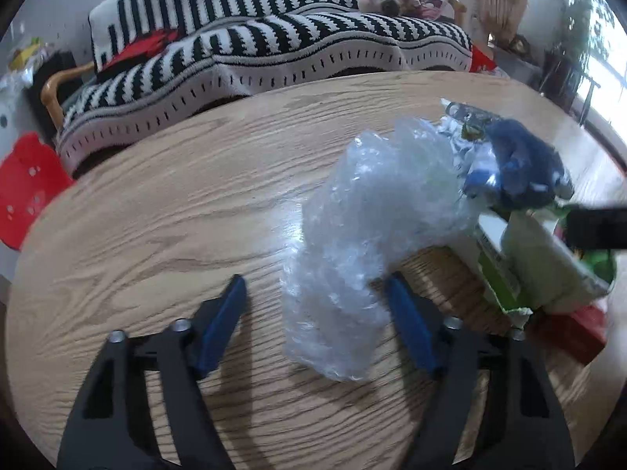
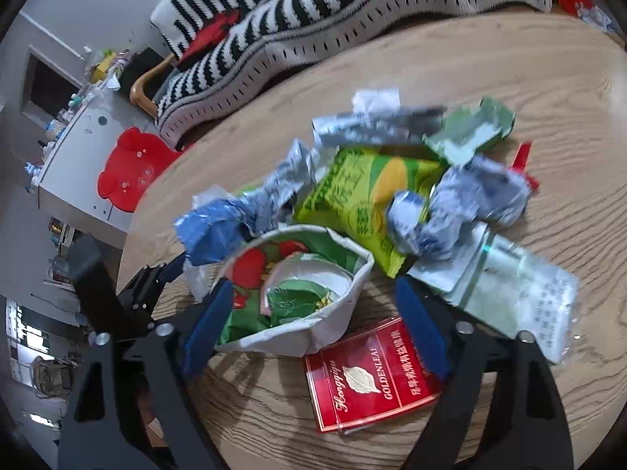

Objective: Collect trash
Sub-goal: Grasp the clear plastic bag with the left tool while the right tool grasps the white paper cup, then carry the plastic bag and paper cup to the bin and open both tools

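A crumpled wad of clear bubble wrap (image 1: 364,227) lies on the round wooden table (image 1: 156,215). My left gripper (image 1: 315,278) straddles its near end with the jaws apart; the left pad stands clear of the wrap and the right pad is at its edge. In the right wrist view a crushed white paper cup (image 2: 298,290) with red and green print lies between the jaws of my right gripper (image 2: 313,282). Its left pad is against the cup wall, its right pad is apart from it. A red cigarette pack (image 2: 368,376) lies just in front of the cup.
The trash pile also holds a green snack bag (image 2: 360,203), crumpled blue-white wrappers (image 2: 450,211), silver foil (image 2: 368,125) and a clear printed bag (image 2: 521,293). A striped sofa (image 1: 274,39) stands behind the table. A red stool (image 2: 129,168) stands on the floor at the left.
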A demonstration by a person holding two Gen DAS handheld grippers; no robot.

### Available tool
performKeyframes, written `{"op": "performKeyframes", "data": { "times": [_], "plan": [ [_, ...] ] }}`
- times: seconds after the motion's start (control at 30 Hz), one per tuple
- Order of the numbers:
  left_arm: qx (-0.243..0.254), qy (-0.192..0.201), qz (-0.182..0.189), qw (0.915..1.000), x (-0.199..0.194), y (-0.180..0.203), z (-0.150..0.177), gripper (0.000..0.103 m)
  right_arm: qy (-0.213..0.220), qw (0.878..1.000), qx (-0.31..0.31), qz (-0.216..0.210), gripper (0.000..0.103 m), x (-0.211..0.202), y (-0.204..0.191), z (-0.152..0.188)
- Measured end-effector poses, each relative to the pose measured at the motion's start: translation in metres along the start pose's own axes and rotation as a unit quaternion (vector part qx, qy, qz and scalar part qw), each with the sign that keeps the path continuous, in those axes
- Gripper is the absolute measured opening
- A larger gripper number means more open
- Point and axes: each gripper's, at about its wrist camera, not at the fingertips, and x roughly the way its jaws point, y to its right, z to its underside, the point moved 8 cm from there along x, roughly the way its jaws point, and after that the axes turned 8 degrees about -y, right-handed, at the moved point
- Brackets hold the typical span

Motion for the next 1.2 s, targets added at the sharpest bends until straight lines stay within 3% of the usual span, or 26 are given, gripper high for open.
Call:
{"op": "performKeyframes", "data": {
  "times": [0.03, 0.1, 0.2, 0.43, 0.7, 0.97, 1.2],
  "plan": [
    [-0.002, -0.001, 0.002, 1.0, 0.0, 0.001, 0.0, 0.047, -0.004, 1.0, 0.004, -0.005, 0.05, 0.003, -0.001, 0.0],
    [-0.001, -0.003, -0.003, 1.0, -0.002, 0.002, -0.001, 0.025, -0.004, 1.0, -0.003, -0.002, 0.049, 0.003, -0.003, 0.001],
    [-0.011, 0.0, 0.008, 0.9999, -0.009, -0.001, 0.001, 0.007, 0.012, 1.0, -0.017, -0.004, 0.048, -0.009, -0.01, 0.004],
    [-0.043, 0.023, 0.017, 0.9987, -0.045, -0.021, 0.007, 0.004, 0.048, 0.998, -0.048, -0.005, 0.048, -0.046, -0.02, 0.014],
    [-0.069, 0.02, 0.014, 0.9973, -0.075, -0.022, 0.018, 0.004, 0.07, 0.996, -0.063, 0.005, 0.048, -0.076, -0.012, 0.026],
    [-0.049, 0.033, 0.0, 0.9982, -0.098, 0.01, 0.014, 0.004, 0.1, 0.992, -0.064, 0.032, 0.048, -0.111, 0.014, 0.033],
    [-0.026, 0.059, 0.038, 0.9972, -0.116, 0.068, -0.009, 0.004, 0.135, 0.987, -0.039, 0.073, 0.048, -0.165, 0.074, 0.044]
  ]
}}
